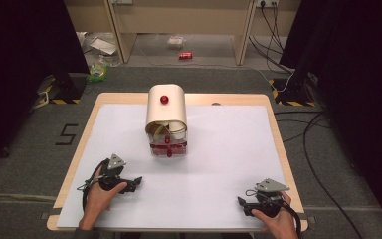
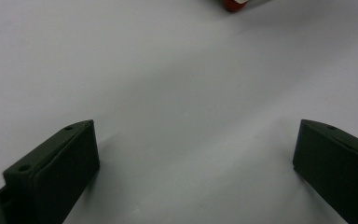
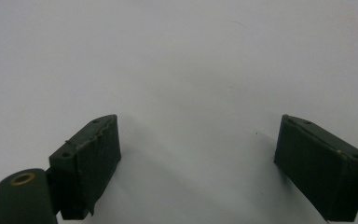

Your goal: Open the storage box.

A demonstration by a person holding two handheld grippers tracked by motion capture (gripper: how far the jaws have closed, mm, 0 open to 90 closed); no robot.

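Both the left gripper (image 1: 135, 182) and the right gripper (image 1: 240, 203) rest on the counter (image 1: 219, 149) with fingers wide and empty, so work on the domed box (image 1: 166, 119) looks unstarted, calling for a reach forward.

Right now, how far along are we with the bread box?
Barely started, by the look of it. The bread box stands in the middle of the white mat, its rolling lid with the red knob partly up and things visible inside. In hand: nothing. The left gripper and right gripper rest near the table's front edge, jaws open, apart from the box. All the handling is left.
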